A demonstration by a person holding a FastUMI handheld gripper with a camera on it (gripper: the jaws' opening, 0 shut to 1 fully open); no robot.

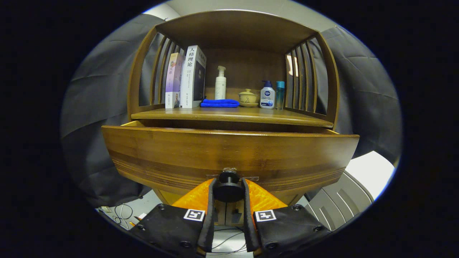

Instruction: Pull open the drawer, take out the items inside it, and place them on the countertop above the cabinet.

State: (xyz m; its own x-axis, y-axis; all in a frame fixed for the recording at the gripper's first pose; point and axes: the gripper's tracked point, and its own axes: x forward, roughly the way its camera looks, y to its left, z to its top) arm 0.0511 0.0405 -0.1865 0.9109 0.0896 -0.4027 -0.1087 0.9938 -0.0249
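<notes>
The wooden drawer of the cabinet stands pulled partly out toward me, its front panel wide before the camera. A dark round knob sits low in the middle of that panel. My gripper is shut on the knob, one finger pressing each side of it. The drawer's inside is hidden behind its front panel. Above it lies the countertop, a wooden shelf inside the cabinet's curved frame.
On the countertop stand two books, a white pump bottle, a folded blue cloth, a small lidded cup, and two small bottles. Slatted wooden sides flank the shelf. Cables lie on the floor at lower left.
</notes>
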